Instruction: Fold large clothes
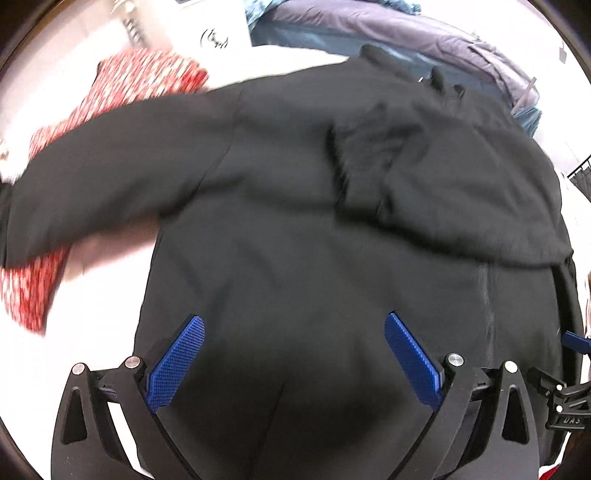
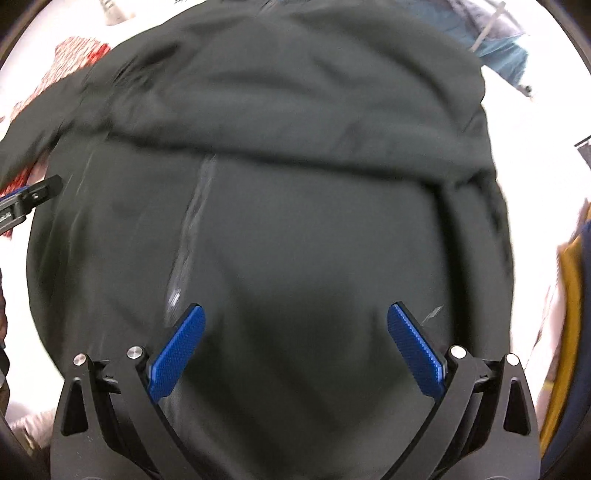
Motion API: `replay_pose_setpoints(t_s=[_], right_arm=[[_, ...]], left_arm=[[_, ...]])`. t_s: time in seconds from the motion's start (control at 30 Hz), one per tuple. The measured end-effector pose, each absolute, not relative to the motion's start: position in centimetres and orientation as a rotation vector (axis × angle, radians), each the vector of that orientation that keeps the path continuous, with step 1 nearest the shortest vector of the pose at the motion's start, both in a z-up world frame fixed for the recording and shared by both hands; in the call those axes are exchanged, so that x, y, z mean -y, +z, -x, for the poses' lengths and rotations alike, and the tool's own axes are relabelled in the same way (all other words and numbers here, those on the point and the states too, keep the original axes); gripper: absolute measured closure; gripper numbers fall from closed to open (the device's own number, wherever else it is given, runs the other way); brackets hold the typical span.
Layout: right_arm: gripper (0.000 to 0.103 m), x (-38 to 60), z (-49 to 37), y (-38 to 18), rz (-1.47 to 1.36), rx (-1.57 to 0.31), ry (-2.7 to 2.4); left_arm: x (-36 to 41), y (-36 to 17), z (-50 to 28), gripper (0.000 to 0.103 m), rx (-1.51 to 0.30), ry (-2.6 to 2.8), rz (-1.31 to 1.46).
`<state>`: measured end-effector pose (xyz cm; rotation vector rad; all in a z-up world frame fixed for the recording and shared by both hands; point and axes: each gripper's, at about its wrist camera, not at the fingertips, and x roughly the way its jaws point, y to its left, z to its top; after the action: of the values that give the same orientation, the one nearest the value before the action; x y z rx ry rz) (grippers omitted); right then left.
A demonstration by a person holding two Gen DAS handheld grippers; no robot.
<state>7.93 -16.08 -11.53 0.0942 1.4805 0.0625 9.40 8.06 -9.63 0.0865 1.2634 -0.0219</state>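
A black jacket (image 1: 295, 229) is spread flat on a white counter (image 1: 92, 325) and fills most of both wrist views. The left claw (image 1: 294, 325) is held wide open just above the jacket's lower part, and nothing is gripped between its blue pads (image 1: 177, 363). Ahead of it and to its right, one sleeve (image 1: 461, 206) is seen folded across the jacket's body; the other sleeve (image 1: 99, 184) is stretched out ahead to its left, over a red patterned cloth (image 1: 122, 88) that lies on the counter. Beyond the jacket, a grey-purple cover (image 1: 406, 33) and a blue fabric (image 1: 332, 40) are seen, though blur hides what they belong to. At the right edge of that view, part of the other claw (image 1: 569, 387) is visible.

The right claw (image 2: 295, 315) is likewise held wide open over the jacket (image 2: 295, 221), with its blue pads (image 2: 415, 350) empty and dark cloth below the gap between them. A pale seam or zip line (image 2: 192, 229) is seen running away from its left pad. The folded sleeve (image 2: 295, 110) lies crosswise ahead of it. To its far left, the tip of the left claw (image 2: 29, 199) is seen at the jacket's edge, near the red cloth (image 2: 74, 55). At its right, a yellow and navy item (image 2: 572, 332) is seen at the frame's edge, too blurred to be identified.
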Motion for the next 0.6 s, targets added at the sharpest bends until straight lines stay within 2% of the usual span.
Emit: replay_pose_setpoints(t_s=[0.4, 0.6], right_arm=[[0.005, 14.2, -5.5, -12.6, -0.095, -1.53, 0.065], [0.005, 14.3, -3.4, -12.9, -0.128, -1.535, 0.027]], left_arm=[[-18.1, -9.3, -4.9, 0.007, -1.264, 0.171, 0.108], [-27.6, -4.5, -6.7, 0.007, -1.095, 0.334, 0.258]])
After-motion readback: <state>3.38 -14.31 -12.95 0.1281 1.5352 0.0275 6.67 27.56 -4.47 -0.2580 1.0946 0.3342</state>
